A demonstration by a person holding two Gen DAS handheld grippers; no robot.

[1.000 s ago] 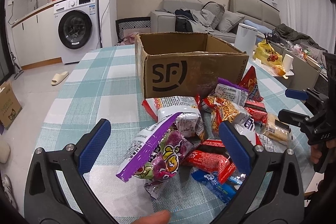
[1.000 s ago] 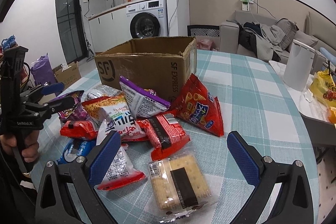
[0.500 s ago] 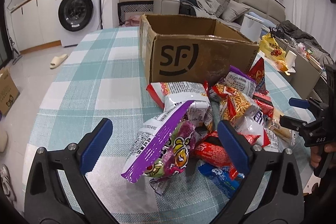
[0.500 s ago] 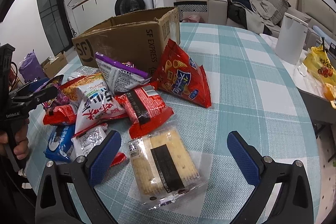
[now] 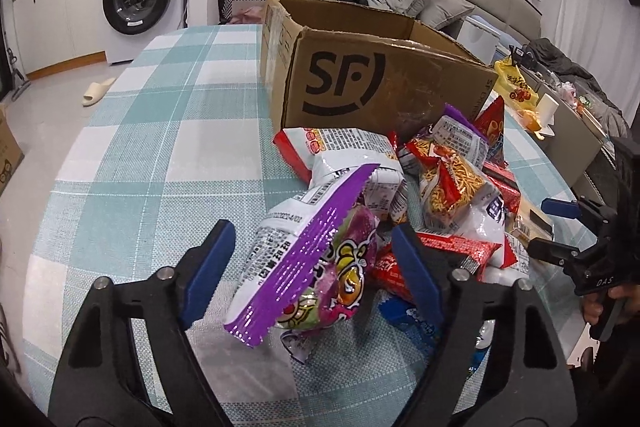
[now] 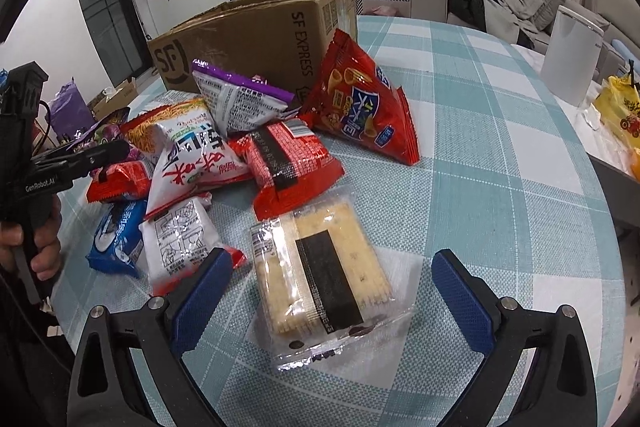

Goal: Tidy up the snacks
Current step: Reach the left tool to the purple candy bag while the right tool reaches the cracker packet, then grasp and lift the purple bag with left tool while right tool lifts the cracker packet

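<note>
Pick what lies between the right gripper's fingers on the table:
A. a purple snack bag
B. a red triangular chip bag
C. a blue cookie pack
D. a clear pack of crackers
D: the clear pack of crackers lies flat between the open fingers of the right gripper, untouched.

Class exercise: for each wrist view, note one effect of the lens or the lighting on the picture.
Left wrist view: fisheye bends the checked tablecloth edge and the walls into curves, with dark corners. Right wrist view: glare glints on the clear cracker packet; the red chip bag stays sharp, and dark corners show here too.
</note>
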